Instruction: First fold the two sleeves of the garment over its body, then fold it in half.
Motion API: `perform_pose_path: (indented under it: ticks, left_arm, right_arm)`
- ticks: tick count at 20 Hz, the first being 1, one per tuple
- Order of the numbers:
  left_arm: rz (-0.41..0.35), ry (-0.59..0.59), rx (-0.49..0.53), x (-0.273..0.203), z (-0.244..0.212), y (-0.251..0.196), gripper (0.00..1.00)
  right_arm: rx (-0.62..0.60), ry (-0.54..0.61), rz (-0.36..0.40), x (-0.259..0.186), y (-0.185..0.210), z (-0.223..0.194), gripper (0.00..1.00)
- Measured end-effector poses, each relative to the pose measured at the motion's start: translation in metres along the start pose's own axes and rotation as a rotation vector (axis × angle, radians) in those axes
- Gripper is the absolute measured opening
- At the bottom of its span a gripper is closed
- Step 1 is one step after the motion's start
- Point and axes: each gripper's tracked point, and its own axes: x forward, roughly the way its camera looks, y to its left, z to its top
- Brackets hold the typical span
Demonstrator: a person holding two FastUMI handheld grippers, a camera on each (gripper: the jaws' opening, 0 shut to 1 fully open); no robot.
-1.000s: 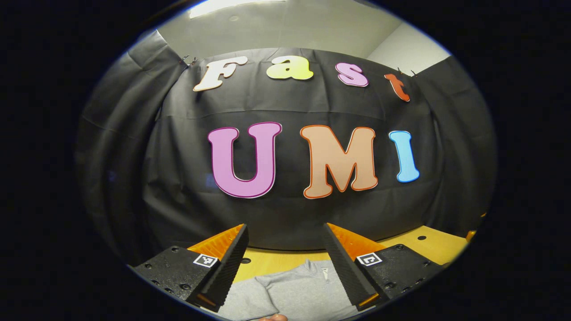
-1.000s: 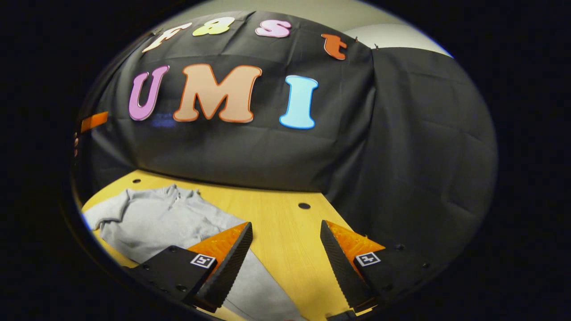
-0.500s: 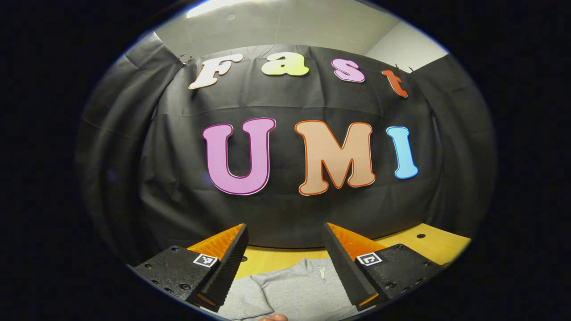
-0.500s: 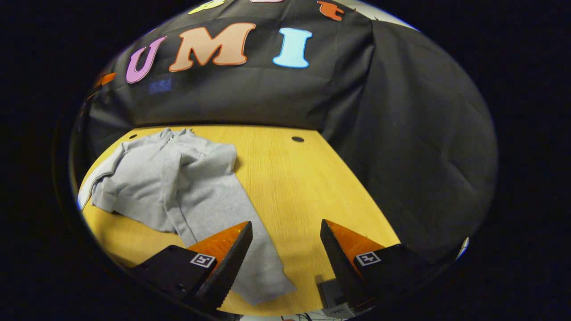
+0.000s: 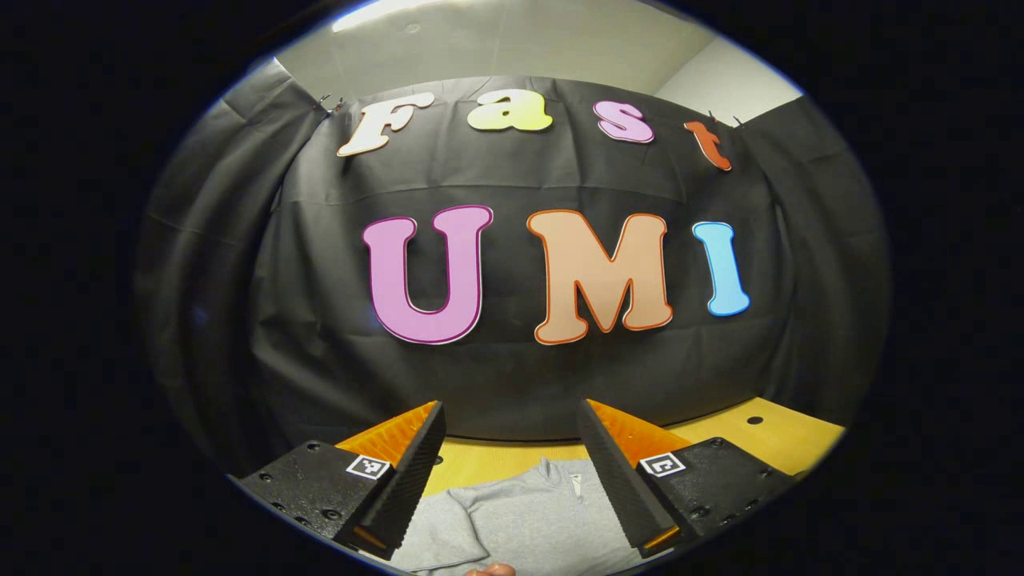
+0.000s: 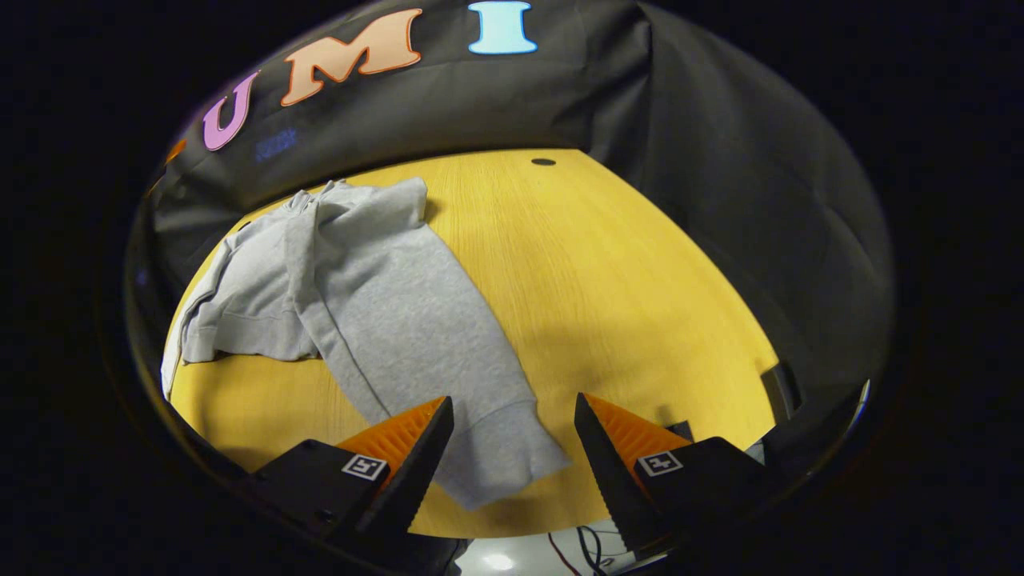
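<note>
Table [image 6: 608, 264]: wood top w/ holes, runs ahead of and under both sets of jaws. Garment [image 6: 376, 296] lies flat on it, grey sweatshirt-type knit, collar end far from the right jaws, body off to their left. One sleeve [image 6: 448, 376] stretches out long toward the right jaws, cuff [image 6: 508, 460] sitting right between them, just ahead of the tips.

Right gripper [image 6: 512, 416]: jaws wide apart, nothing in them, hovering over the cuff. Left gripper [image 5: 512, 424]: jaws also spread, empty, aimed at the wall w/ the garment's collar [image 5: 560, 480] low between its jaws.

Handling, my read: soft, light, limp fabric, no stiffness, so it'll drape and drag rather than hold shape. Prob. grippy enough, not fragile. Best grab = cuff, since ribbed band is thicker and won't slip thru; pinch both layers, lift a bit so sleeve doesn't bunch, lay it across body. Other sleeve looks partly tucked, can't tell for sure.
</note>
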Motion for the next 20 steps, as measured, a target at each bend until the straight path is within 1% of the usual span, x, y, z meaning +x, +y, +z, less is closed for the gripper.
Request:
perform_pose_path:
  ticks: [1,2,3,4,5,6,8,9,10,11,12,13,14,18,19,20]
  left_arm:
    - [-0.001,0.003,0.0,0.0,0.0,0.0,0.94]
    - [-0.002,0.004,0.003,0.001,-0.001,-0.001,0.94]
    - [-0.002,0.003,0.01,0.001,-0.001,-0.001,0.97]
    - [-0.003,0.005,0.017,0.001,-0.002,-0.001,0.94]
    - [-0.005,0.003,0.019,0.002,-0.001,-0.001,0.97]
    - [-0.006,0.001,0.021,0.002,-0.001,-0.001,0.97]
    - [-0.009,0.001,0.023,0.004,-0.001,-0.003,0.97]
    - [-0.013,0.003,0.021,0.004,-0.002,-0.004,1.0]
    - [-0.014,0.008,0.02,0.005,-0.004,-0.004,1.0]
    - [-0.009,0.014,0.021,0.007,-0.006,-0.002,0.94]
    - [-0.004,0.017,0.023,0.006,-0.006,0.001,0.97]
    - [0.001,0.017,0.023,0.006,-0.007,0.003,0.97]
    - [0.005,0.016,0.026,0.006,-0.007,0.006,0.97]
    - [0.023,0.001,0.036,0.004,-0.003,0.014,0.96]
    - [0.026,0.0,0.036,0.003,-0.002,0.015,0.99]
    - [0.029,-0.002,0.036,0.002,-0.002,0.017,0.96]
  right_arm:
    - [0.009,0.021,0.011,0.004,0.003,-0.005,0.96]
    - [0.015,0.038,0.017,0.005,0.005,-0.01,0.93]
    - [0.024,0.034,0.021,0.006,0.006,-0.009,0.89]
    - [0.025,0.035,0.021,0.008,0.007,-0.008,0.88]
    - [0.018,0.037,0.021,0.006,0.008,-0.008,0.83]
    - [0.014,0.045,0.027,0.008,0.01,-0.009,0.87]
    - [0.044,0.058,0.048,0.009,0.021,-0.005,0.5]
    - [0.095,0.077,0.055,0.009,0.028,-0.007,0.32]
    - [0.152,0.08,0.053,0.008,0.03,-0.007,0.13]
    - [0.208,0.076,0.052,0.007,0.03,-0.005,0.12]
    - [0.258,0.064,0.05,0.007,0.03,0.003,0.12]
    - [0.295,0.045,0.052,0.005,0.03,0.012,0.07]
    - [0.312,0.031,0.06,0.005,0.031,0.024,0.11]
    - [0.292,-0.047,0.069,0.002,0.033,0.076,0.11]
    - [0.286,-0.065,0.074,0.0,0.036,0.088,0.12]
    - [0.279,-0.086,0.084,-0.002,0.04,0.102,0.11]
